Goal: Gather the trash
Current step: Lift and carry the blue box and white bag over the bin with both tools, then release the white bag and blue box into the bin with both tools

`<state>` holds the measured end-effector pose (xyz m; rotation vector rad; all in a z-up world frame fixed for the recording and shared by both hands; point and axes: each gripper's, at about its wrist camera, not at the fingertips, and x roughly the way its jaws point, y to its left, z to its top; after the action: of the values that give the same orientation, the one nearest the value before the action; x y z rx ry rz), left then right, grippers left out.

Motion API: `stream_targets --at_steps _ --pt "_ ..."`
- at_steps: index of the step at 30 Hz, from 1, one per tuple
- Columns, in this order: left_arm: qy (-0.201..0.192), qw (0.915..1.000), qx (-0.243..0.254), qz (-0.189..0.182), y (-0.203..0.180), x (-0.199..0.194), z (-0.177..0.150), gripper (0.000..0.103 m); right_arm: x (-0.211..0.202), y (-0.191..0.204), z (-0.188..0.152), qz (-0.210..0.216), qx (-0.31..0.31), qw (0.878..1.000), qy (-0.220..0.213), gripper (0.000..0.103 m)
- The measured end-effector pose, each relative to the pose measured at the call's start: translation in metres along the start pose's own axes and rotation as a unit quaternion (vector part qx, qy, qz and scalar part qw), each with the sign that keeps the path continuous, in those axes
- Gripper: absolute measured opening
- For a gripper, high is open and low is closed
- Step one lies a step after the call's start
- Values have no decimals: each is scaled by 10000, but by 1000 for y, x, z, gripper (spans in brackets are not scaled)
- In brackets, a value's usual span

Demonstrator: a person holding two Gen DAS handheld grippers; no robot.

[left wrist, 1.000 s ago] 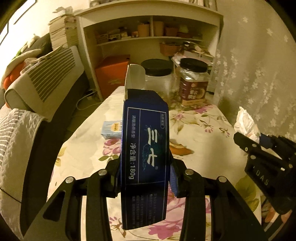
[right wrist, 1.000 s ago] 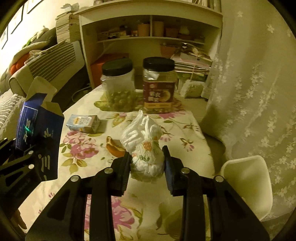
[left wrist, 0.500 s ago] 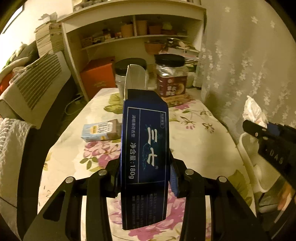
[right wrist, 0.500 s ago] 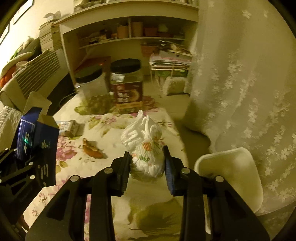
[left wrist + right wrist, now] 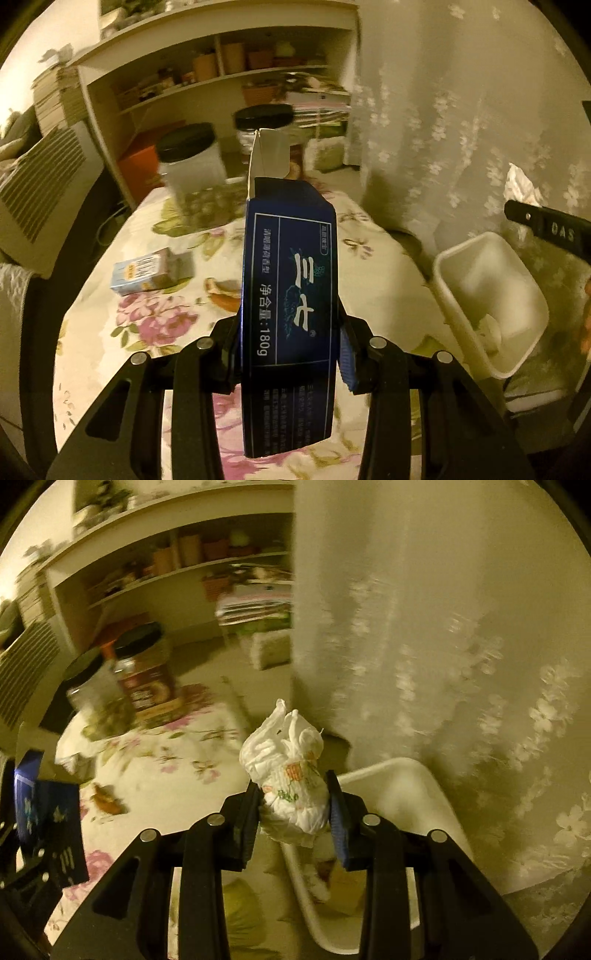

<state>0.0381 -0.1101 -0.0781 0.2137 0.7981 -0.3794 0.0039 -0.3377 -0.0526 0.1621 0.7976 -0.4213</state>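
The right gripper [image 5: 293,805] is clenched on a crumpled white plastic bag with faint printing [image 5: 290,771], and that wad hangs right at the near left rim of the white rectangular plastic bin [image 5: 406,786], which stands on the floor off the table's right edge, against the lace curtain [image 5: 461,664]. From the bag, the bin's mouth opens toward about four o'clock and below, its long axis running from near to far along the gripper's own line, so I judge that a short carry rightward and a let-go would drop it in. The left gripper [image 5: 290,354] grips a tall dark blue cardboard box with white Chinese lettering [image 5: 290,280], upright, top flap open, over the floral tablecloth [image 5: 110,332]. For that hand the bin [image 5: 447,295] lies at about three o'clock, well apart, so the right hand is plainly nearer. A small pale blue carton [image 5: 147,271] and an orange-brown scrap [image 5: 223,293] lie on the cloth at about ten o'clock.
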Motion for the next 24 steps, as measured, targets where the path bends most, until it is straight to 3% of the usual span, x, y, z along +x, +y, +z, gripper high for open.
stream_targets --at_steps 6,8,10,13,16,24 --pt "26 9994 222 -254 -35 3 0 41 8 -47 -2 -456 336 9983 158 36" --pt "49 9989 302 -359 -49 4 -1 41 12 -60 -4 -654 401 9967 251 53" --pt "64 9982 387 -446 -61 5 -2 41 12 -74 -5 -792 567 9949 250 61" --pt "84 9971 520 -554 -78 7 -2 41 9 -88 -5 -914 710 9930 235 82" --pt "163 9957 506 -759 -91 9 -2 41 0 -100 -4 -1056 817 9910 76 92" --pt "233 9921 584 -1089 -137 15 0 41 -19 -129 -1 -1093 1205 9865 -186 95"
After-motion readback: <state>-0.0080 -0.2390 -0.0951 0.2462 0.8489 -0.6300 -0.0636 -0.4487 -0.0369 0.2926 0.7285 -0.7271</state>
